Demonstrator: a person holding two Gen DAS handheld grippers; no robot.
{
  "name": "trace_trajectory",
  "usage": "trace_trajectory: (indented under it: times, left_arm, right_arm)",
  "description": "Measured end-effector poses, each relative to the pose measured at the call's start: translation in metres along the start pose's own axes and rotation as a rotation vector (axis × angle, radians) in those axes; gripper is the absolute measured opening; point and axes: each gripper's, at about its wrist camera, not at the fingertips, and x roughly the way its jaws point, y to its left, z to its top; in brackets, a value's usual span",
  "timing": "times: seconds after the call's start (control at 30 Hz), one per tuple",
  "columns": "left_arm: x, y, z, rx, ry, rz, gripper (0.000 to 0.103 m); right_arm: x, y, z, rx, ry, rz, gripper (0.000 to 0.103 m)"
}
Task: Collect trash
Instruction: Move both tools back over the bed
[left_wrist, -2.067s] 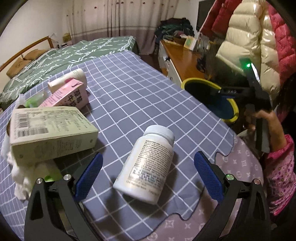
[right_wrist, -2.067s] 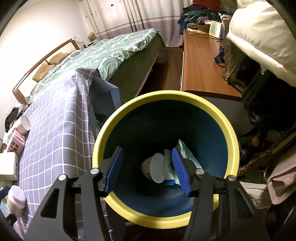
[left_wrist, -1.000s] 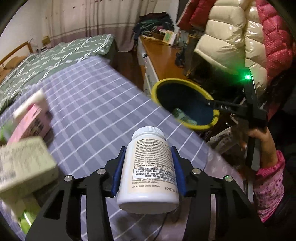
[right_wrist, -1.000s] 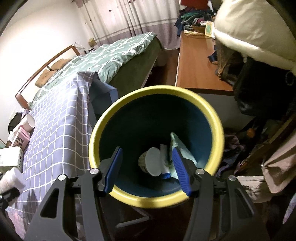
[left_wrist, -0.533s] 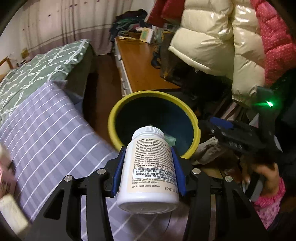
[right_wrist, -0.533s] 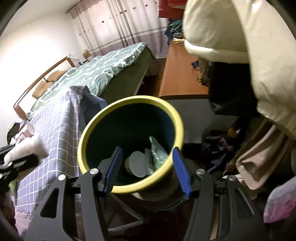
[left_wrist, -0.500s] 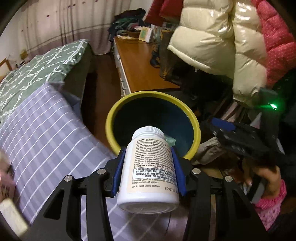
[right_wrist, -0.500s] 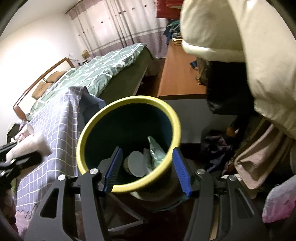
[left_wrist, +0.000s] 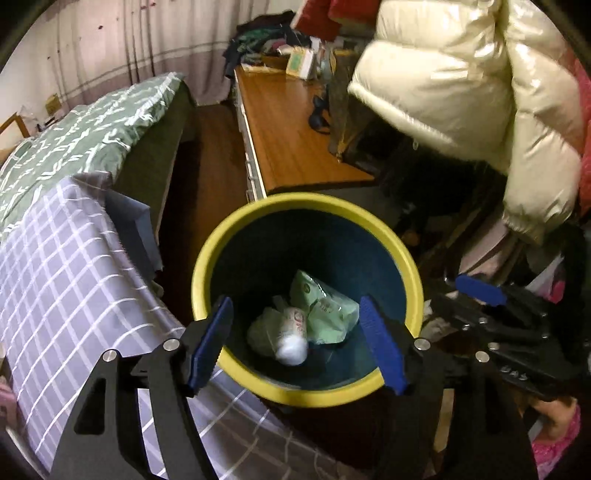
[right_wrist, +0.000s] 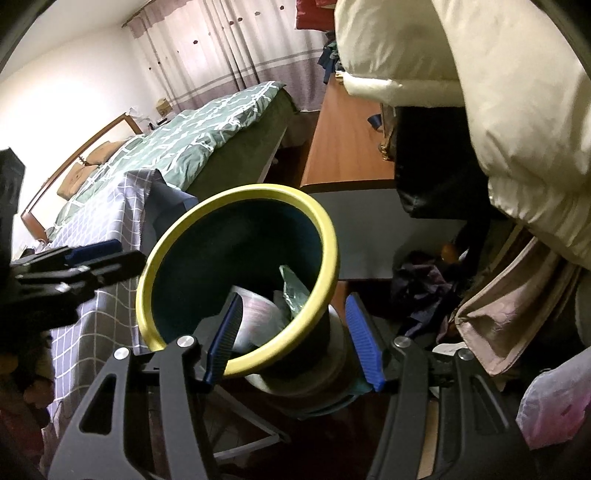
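The yellow-rimmed dark blue bin (left_wrist: 236, 236) stands beside the table. My left gripper (left_wrist: 297, 343) is open and empty above its near rim. The white pill bottle (left_wrist: 293, 341) is inside the bin, blurred, on a green packet (left_wrist: 325, 306) and a crumpled pale wrapper (left_wrist: 264, 332). My right gripper (right_wrist: 295, 341) is open and empty, low beside the bin's right side (right_wrist: 240, 195). A paper cup (right_wrist: 255, 314) and the green packet (right_wrist: 293, 291) show inside it. The left gripper shows at the left of the right wrist view (right_wrist: 74, 266).
The table with the purple checked cloth (left_wrist: 66, 280) is at the left of the bin. A wooden desk (left_wrist: 291, 140) stands behind it, with a cream puffer jacket (left_wrist: 461, 74) hanging at the right. A green bed (right_wrist: 207, 129) lies beyond. Bags and clothes (right_wrist: 517, 295) crowd the floor at the right.
My left gripper has opened and let go of the white pill bottle, which has dropped into the bin. My right gripper has moved lower and to the right of the bin.
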Motion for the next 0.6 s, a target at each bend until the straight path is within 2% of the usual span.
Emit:
trace_trajectory:
  times: [0.2, 0.33, 0.6]
  left_arm:
    - [-0.074, 0.016, -0.024, -0.033, -0.127, 0.038, 0.083]
    - [-0.132, 0.032, -0.056, -0.074, -0.214, 0.088, 0.093]
    - [-0.228, 0.066, -0.140, -0.153, -0.307, 0.271, 0.098]
  right_arm:
    - [-0.002, 0.020, -0.002, -0.031, -0.002, 0.015, 0.056]
    - [-0.003, 0.038, -0.003, -0.059, -0.002, 0.028, 0.056]
    - [-0.009, 0.071, -0.005, -0.116, -0.006, 0.052, 0.057]
